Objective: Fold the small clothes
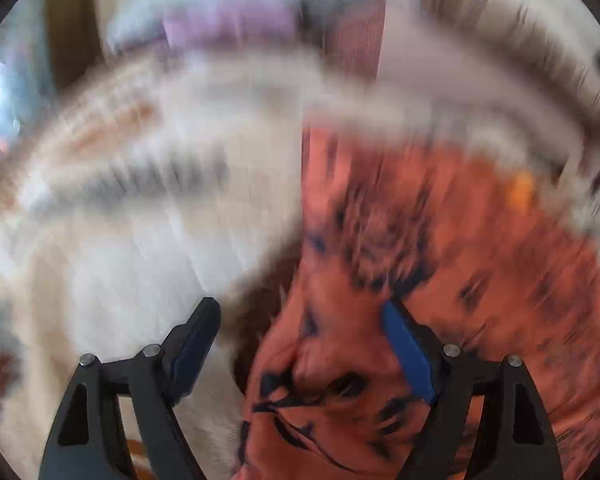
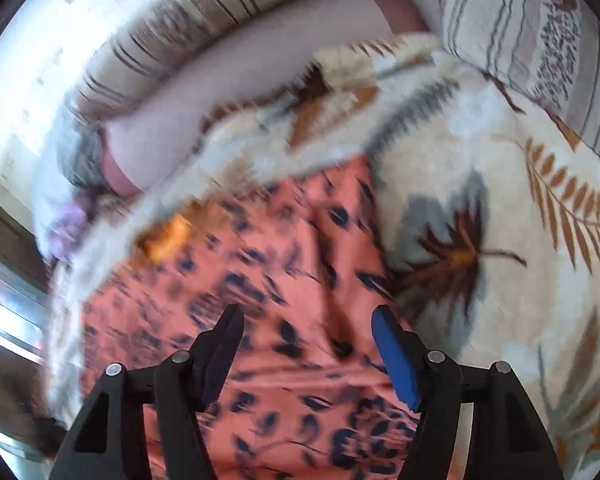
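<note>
Left hand-held gripper (image 1: pixel 300 312): jaws apart, nothing clamped; the coral garment (image 1: pixel 440 280) with a dark leaf print lies under the right finger and runs from 6 o'clock up to 2 o'clock, while the left finger sits over the pale blanket (image 1: pixel 120 272). That view is heavily motion-blurred, so the cloth edge near the fingertips isn't readable. Right hand-held gripper (image 2: pixel 306 316): jaws apart too, nothing between the pads, both fingers over the same coral garment (image 2: pixel 280 280), which fills the frame from 6 o'clock to centre. A small orange patch (image 2: pixel 168 236) sits on the garment toward 10 o'clock; can't tell what it is. The garment lies on a cream blanket (image 2: pixel 520 208) printed with brown and grey leaves, spreading from 5 o'clock up to 1 o'clock. Past the blanket edge: a plain pinkish sheet (image 2: pixel 240 68) at 11–12 o'clock, then a striped cushion (image 2: pixel 520 28) at 1 o'clock. Something lilac (image 2: pixel 68 220) at 9 o'clock, too blurred to identify.
</note>
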Demonstrator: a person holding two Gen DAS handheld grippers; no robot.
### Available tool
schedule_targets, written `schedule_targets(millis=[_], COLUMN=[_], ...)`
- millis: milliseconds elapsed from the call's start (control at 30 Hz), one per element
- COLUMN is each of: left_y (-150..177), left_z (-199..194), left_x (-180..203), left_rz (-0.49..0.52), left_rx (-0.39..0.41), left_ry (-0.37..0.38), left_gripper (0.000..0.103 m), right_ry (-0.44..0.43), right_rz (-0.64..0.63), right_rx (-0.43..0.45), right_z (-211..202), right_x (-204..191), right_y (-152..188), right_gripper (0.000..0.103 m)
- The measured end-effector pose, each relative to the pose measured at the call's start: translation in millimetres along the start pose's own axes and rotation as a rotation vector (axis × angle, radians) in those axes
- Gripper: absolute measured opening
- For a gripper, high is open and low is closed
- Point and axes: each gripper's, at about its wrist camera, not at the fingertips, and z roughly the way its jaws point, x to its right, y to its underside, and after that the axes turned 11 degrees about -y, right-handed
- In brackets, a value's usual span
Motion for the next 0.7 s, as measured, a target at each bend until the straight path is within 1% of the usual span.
schedule_targets(millis=[33, 67, 133, 167, 200, 233, 267, 300, 333, 367, 400, 433, 500, 533, 567, 600, 633, 667, 700], left_y=[-2.6, -5.2, -3.2, -3.5, -3.2, -3.0, -2.6, -2.2, -2.4, -2.8, -2.7, -2.5, 0.0, -0.3, -0.3, -0.5, -0.9, -0.9, -1.2], left_z=[-5.7, -7.2, -1.5, -1.2, -0.8, 0.3, -0.1, 0.5, 0.4, 0.3, -1.3, -1.5, -5.1, -4.3, -3.9, -3.8, -3.6, -3.4, -2.7], left_x=[3.5, 6.0, 3.5, 2.3, 2.3, 3.8, 4.7, 5.8, 4.8, 3.5, 3.3, 3.6, 3.7, 3.6, 3.9, 4.0, 3.5, 2.9, 3.0], left_rz=[0.013, 0.025, 0.009, 0.002, 0.003, 0.008, 0.014, 0.018, 0.015, 0.012, 0.011, 0.012, 0.013, 0.012, 0.013, 0.015, 0.013, 0.010, 0.010], left_rx=[0.019, 0.017, 0.016, 0.016, 0.017, 0.020, 0.022, 0.021, 0.023, 0.025, 0.027, 0.029, 0.034, 0.035, 0.034, 0.035, 0.034, 0.034, 0.033], left_ry=[-0.018, -0.030, -0.010, -0.002, -0.003, -0.008, -0.011, -0.018, -0.015, -0.011, -0.010, -0.012, -0.014, -0.013, -0.013, -0.013, -0.012, -0.008, -0.008], left_gripper=[0.086, 0.086, 0.087, 0.087, 0.088, 0.089, 0.089, 0.089, 0.089, 0.090, 0.090, 0.091, 0.091, 0.091, 0.091, 0.091, 0.091, 0.091, 0.091], right_ry=[-0.059, -0.128, -0.252, -0.281, -0.265, -0.195, -0.143, -0.161, -0.136, -0.104, -0.117, -0.149, -0.182, -0.145, -0.055, -0.014, -0.007, 0.004, -0.029], right_rz=[0.020, 0.037, 0.050, 0.050, 0.049, 0.063, 0.112, 0.100, 0.057, 0.032, 0.016, 0.000, -0.025, -0.054, -0.068, -0.069, -0.119, -0.122, -0.096], right_rx=[0.019, 0.023, 0.015, 0.013, -0.003, -0.061, -0.129, -0.066, -0.026, -0.037, -0.024, 0.006, 0.061, 0.048, -0.057, -0.145, -0.088, -0.067, -0.076], right_z=[-4.7, -5.0, 10.2, 21.4, 35.1, 60.3, 83.1, 77.1, 64.1, 56.9, 47.0, 38.5, 24.1, 30.3, 57.6, 79.4, 67.3, 54.5, 45.1], right_x=[-4.3, -8.7, -16.0, -14.7, -8.4, 6.5, 24.8, 25.7, 12.7, 1.5, -8.3, -15.0, -21.2, -18.5, -9.4, -2.2, -11.8, -23.4, -32.0], right_y=[-4.6, -9.8, -19.8, -20.5, -18.2, -16.0, -9.2, -5.5, -6.6, -7.0, -5.9, -6.6, 0.1, 7.0, 14.7, 25.1, 28.5, 27.5, 27.0], right_gripper=[0.070, 0.072, 0.076, 0.084, 0.095, 0.098, 0.097, 0.096, 0.096, 0.096, 0.096, 0.096, 0.096, 0.098, 0.101, 0.100, 0.099, 0.099, 0.099])
